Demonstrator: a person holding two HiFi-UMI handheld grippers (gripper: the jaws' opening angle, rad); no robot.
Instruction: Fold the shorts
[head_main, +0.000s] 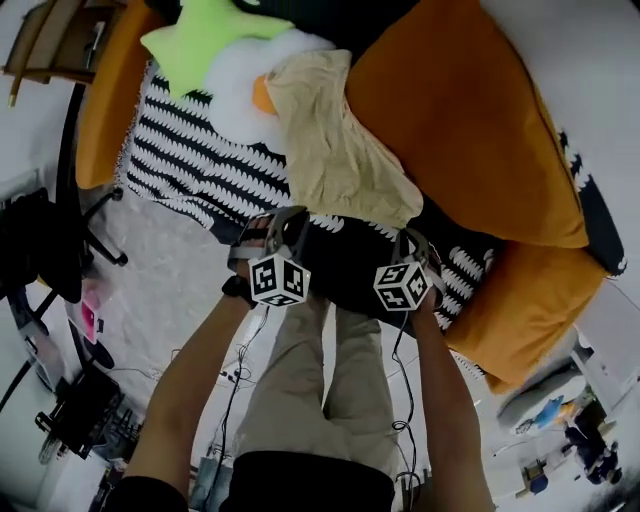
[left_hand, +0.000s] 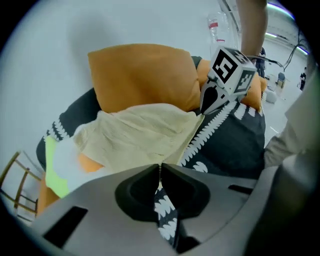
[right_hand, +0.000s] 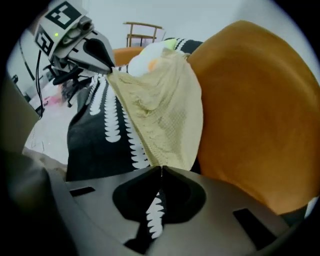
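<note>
Pale yellow shorts (head_main: 335, 150) lie on a black-and-white patterned cover (head_main: 195, 165), running away from me towards the plush toys. My left gripper (head_main: 283, 218) is shut on the near left corner of the shorts' edge. My right gripper (head_main: 412, 238) is shut on the near right corner. In the left gripper view the shorts (left_hand: 145, 132) run down into the shut left gripper (left_hand: 160, 169), and the right gripper (left_hand: 204, 112) pinches the far corner. In the right gripper view the cloth (right_hand: 165, 105) ends at the right gripper (right_hand: 161, 169), with the left gripper (right_hand: 107, 69) at the other corner.
A big orange pillow (head_main: 460, 120) lies right of the shorts, another (head_main: 530, 310) at the near right, a third (head_main: 110, 90) at the left. A green star plush (head_main: 205, 40) and a white plush (head_main: 245, 85) sit at the shorts' far end. A black office chair (head_main: 60, 230) stands on the floor, left.
</note>
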